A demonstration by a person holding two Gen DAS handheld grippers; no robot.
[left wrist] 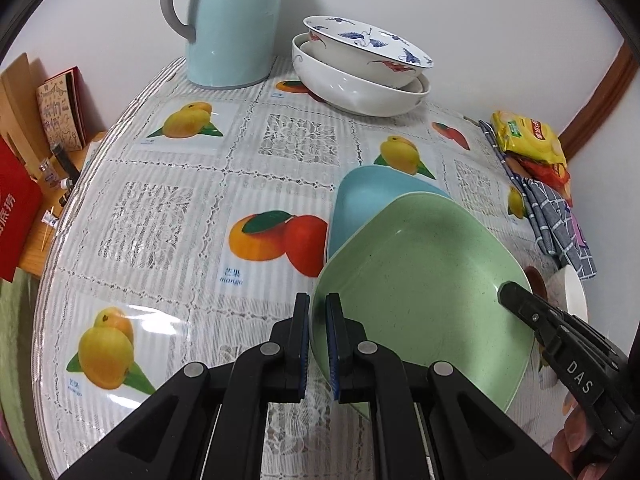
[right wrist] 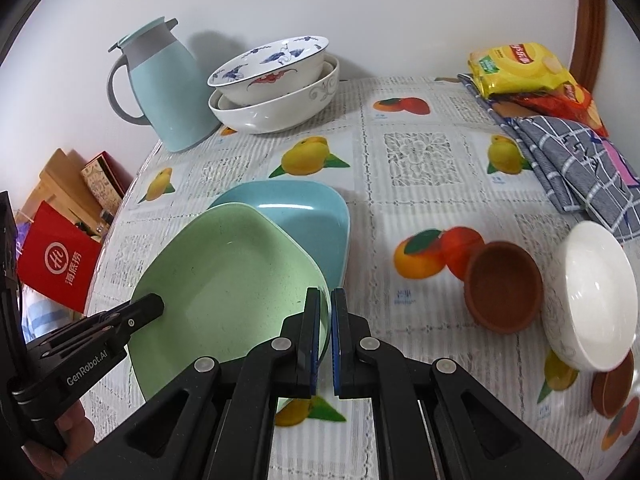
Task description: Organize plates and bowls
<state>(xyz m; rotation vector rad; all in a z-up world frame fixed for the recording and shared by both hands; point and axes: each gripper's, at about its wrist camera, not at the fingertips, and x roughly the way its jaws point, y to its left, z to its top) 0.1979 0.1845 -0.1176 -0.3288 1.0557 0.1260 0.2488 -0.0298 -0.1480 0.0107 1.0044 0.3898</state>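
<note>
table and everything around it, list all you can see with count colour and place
green plate: 1, gripped at both edges, over blue plate
blue plate: 1, table centre
patterned bowls: stack, white, by wall
jug: 1, pale blue, back corner
clay cups: 2, brown, right
white bowl: 1, far right
snack packs: yellow, red, right rear
checked cloth: grey-blue, right edge
red box: beside table
left gripper: shut on plate
right gripper: shut on plate

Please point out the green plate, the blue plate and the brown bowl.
green plate (right wrist: 224,276): right wrist view, inner floor.
blue plate (right wrist: 304,216): right wrist view, inner floor.
brown bowl (right wrist: 504,280): right wrist view, inside.
</note>
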